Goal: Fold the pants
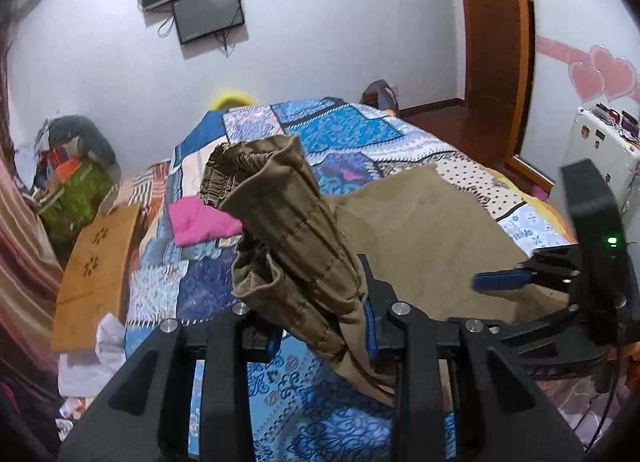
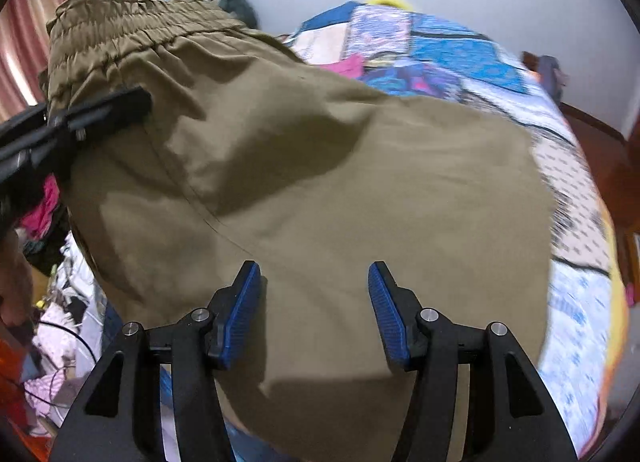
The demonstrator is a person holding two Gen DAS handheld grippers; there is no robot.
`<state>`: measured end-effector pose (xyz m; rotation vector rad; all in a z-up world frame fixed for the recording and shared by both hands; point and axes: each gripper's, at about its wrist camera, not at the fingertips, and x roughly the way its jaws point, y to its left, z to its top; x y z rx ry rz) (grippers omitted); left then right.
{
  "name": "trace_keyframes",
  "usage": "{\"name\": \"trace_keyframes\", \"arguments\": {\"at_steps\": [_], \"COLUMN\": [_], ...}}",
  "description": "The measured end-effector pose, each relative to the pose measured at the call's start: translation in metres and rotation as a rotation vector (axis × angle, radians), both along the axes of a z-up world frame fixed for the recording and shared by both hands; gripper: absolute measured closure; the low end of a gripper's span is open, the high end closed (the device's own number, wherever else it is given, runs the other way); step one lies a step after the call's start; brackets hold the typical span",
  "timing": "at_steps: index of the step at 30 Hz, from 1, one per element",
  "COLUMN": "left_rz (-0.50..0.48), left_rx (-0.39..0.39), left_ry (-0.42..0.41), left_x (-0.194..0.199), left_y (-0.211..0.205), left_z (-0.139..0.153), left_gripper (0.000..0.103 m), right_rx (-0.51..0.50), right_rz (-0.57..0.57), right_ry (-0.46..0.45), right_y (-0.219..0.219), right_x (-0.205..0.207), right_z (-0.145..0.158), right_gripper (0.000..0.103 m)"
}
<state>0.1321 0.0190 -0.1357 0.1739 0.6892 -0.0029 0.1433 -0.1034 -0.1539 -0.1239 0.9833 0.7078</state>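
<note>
- Nearest to the left wrist lens: left gripper (image 1: 320,338), jaws drawn in on a bunched thickness of the khaki pants (image 1: 288,246); cloth fills the gap and rises out of it, so the hold looks firm. Elastic waistband (image 1: 224,178) stands at the top of the lifted bundle.
- Waist end is raised off the bed (image 1: 280,414), presumably to carry it over the rest of the garment for a fold.
- Remainder of the pants lies spread flat toward the bed's right edge, over the patchwork quilt (image 1: 352,130).
- Right gripper (image 2: 314,310): jaws stand well apart, nothing between the blue pads (image 2: 240,314). It hovers just above the flat cloth. Whether it touches the fabric, cannot tell. Likely placed to pin or take the lower part while the waist comes across.
- Right wrist view shows the left tool's fingers clamped just below the gathered waistband.
- Pink cloth (image 1: 200,222) lies on the quilt near the bed's left edge, apart from the pants.
- Wooden board (image 1: 96,278) leans beside the bed's left side.
</note>
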Motion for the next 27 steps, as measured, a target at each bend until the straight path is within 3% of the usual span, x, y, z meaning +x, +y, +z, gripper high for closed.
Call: {"name": "trace_keyframes", "arguments": {"at_steps": [6, 11, 16, 23, 27], "left_rz": [-0.069, -0.120, -0.180, -0.264, -0.302], "left_rx": [0.002, 0.021, 0.017, 0.019, -0.011], "left_ry": [-0.004, -0.008, 0.006, 0.060, 0.130], "left_x": [0.005, 0.010, 0.016, 0.029, 0.042], "left_y": [-0.025, -0.052, -0.079, -0.122, -0.140], "left_z": [0.012, 0.018, 0.020, 0.011, -0.003], "left_gripper": [0.074, 0.075, 0.079, 0.080, 0.080], "right_rx": [-0.015, -0.017, 0.012, 0.052, 0.063], "right_rz": [-0.154, -0.259, -0.299, -0.298, -0.290], "right_ry": [-0.018, 0.016, 0.073, 0.071, 0.071], "right_y": [-0.065, -0.102, -0.116, -0.121, -0.123], "right_x": [-0.004, -0.004, -0.003, -0.007, -0.006], "right_z": [0.001, -0.016, -0.041, -0.044, -0.045], "right_gripper": [0.051, 0.051, 0.049, 0.049, 0.049]}}
